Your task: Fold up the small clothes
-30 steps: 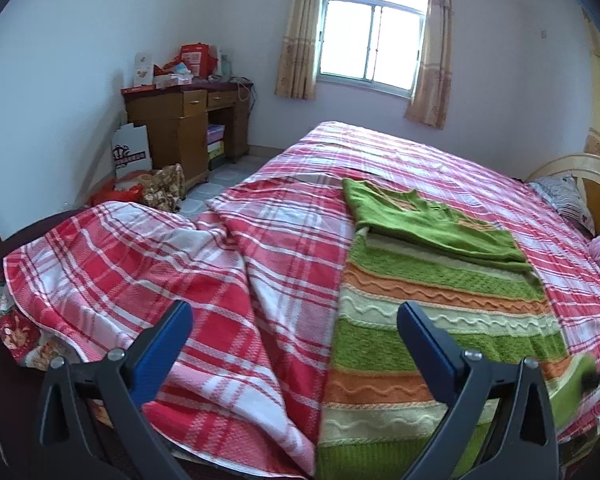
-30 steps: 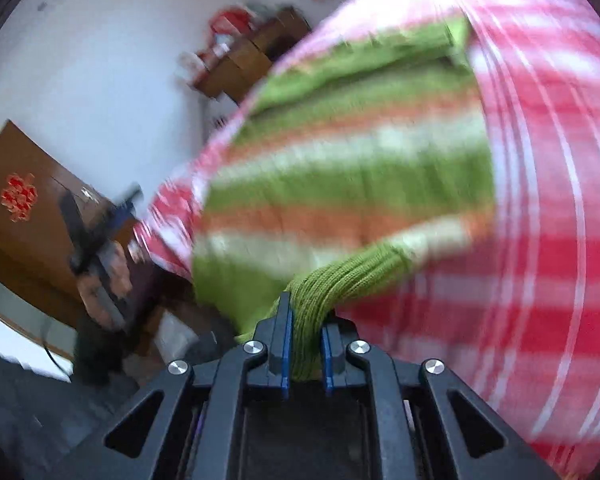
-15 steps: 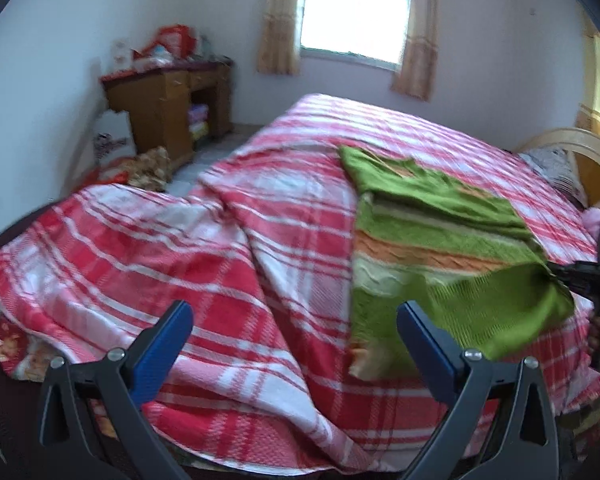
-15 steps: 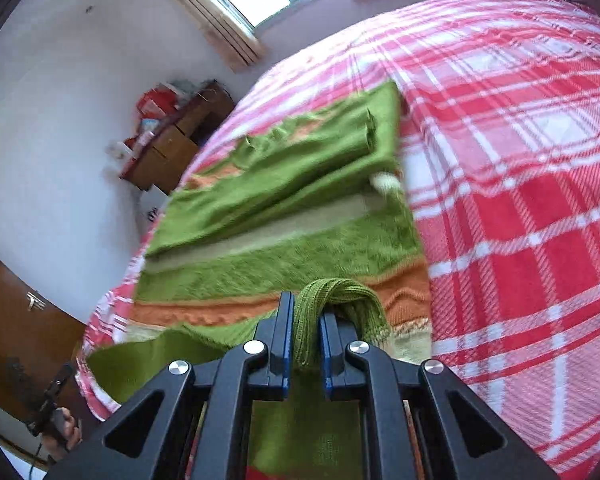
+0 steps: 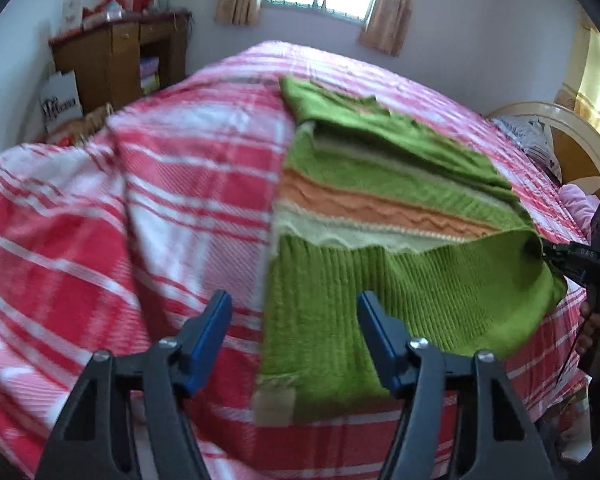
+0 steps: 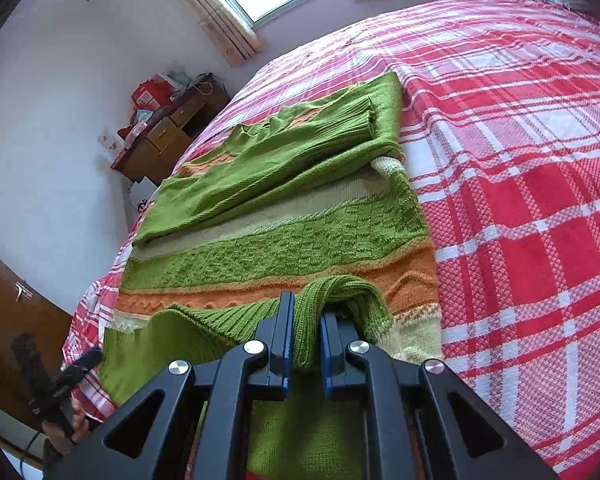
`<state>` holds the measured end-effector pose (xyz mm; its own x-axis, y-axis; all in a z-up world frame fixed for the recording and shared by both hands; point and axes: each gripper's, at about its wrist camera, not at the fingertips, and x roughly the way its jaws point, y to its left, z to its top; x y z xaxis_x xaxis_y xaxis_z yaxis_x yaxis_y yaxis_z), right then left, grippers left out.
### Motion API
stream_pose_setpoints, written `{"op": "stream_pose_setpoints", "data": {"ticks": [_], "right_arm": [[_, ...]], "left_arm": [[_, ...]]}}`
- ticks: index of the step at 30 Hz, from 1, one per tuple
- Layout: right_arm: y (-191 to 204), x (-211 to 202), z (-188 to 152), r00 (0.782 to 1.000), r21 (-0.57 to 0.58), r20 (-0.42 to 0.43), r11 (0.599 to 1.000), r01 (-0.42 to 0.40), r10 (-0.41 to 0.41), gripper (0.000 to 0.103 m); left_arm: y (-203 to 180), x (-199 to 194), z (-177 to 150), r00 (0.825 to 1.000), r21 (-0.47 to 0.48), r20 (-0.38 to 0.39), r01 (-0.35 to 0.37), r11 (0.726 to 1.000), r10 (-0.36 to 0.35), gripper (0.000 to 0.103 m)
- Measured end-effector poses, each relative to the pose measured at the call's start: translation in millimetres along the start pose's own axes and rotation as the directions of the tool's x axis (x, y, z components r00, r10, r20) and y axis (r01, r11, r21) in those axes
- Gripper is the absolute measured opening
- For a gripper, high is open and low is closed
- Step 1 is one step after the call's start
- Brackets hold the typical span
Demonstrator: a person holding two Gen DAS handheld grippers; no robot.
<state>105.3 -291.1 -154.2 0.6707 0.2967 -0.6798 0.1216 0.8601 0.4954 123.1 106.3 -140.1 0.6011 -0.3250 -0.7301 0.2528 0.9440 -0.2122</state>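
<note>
Right fingers (image 6: 305, 330) pinch sweater (image 6: 276, 208) hem; left fingers (image 5: 224, 320) closing, empty

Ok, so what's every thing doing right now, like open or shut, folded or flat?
Right hand-held gripper: shut on the sweater's ribbed hem.
Left hand-held gripper: open, jaws have just been closing, pads not pressing on the sweater edge between them.
Sweater: partly folded, sleeves laid across, hem lifted.
Bedspread: spread out, rumpled near the foot.
Curtains: drawn open.

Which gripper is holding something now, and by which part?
The right gripper pinches the green ribbed hem of the striped sweater. The left gripper holds nothing.
</note>
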Motion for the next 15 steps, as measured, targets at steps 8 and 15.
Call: {"op": "stream_pose_setpoints", "data": {"ticks": [8,15], "right_arm": [[-4,2,-1,1.0,0.013,0.002,1.0,-0.015,0.015,0.011],[-9,2,-3,0.999,0.039,0.019,0.999,-0.036,0.035,0.011]], "left_arm": [[-6,-7,-10,0.996,0.02,0.084,0.001,1.0,-0.003,0.027],[-1,-12,-9,0.989,0.003,0.137,0.046,0.999,-0.046,0.023]]}}
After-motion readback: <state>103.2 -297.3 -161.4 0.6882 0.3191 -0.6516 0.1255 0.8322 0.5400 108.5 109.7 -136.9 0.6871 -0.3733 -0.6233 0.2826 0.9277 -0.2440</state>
